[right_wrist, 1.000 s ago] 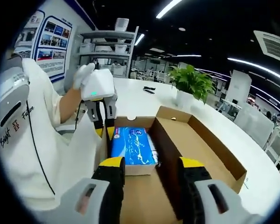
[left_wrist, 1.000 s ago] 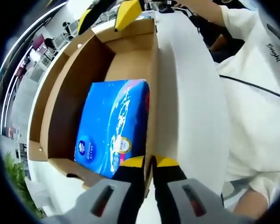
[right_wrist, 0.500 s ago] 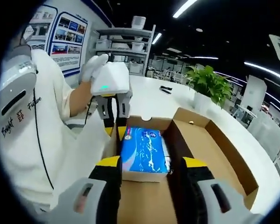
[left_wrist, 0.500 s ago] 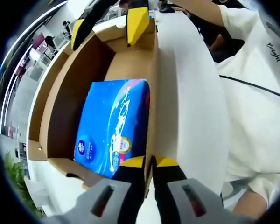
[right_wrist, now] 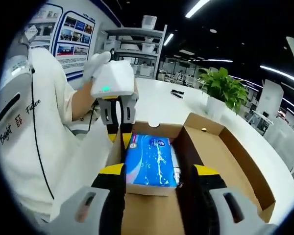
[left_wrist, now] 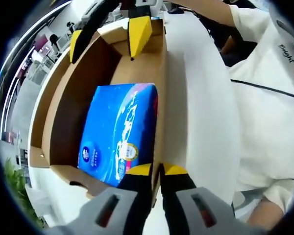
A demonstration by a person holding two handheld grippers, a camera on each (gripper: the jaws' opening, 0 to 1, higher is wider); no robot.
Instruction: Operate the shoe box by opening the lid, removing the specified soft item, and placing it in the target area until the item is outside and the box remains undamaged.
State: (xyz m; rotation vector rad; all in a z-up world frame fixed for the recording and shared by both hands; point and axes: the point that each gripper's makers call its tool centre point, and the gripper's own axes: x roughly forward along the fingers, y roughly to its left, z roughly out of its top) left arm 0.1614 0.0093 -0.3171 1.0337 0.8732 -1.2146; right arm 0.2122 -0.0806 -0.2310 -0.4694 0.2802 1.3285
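Open brown cardboard shoe box [left_wrist: 137,63]: wall pinched by left hand-held gripper [left_wrist: 156,172] | right hand-held gripper [right_wrist: 154,171]: spread wide, straddling blue soft tissue pack [right_wrist: 152,159] | step: removal; closure, lift required.

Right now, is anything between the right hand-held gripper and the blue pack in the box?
Nothing visible. The right hand-held gripper is open, jaws either side of the near end of the blue pack in the open box. The left hand-held gripper is shut on the box's wall beside the pack, not across the path.

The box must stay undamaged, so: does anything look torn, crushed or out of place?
Nothing stands out. The cardboard box looks intact, the blue pack lies flat inside, and the left gripper pinches one wall.
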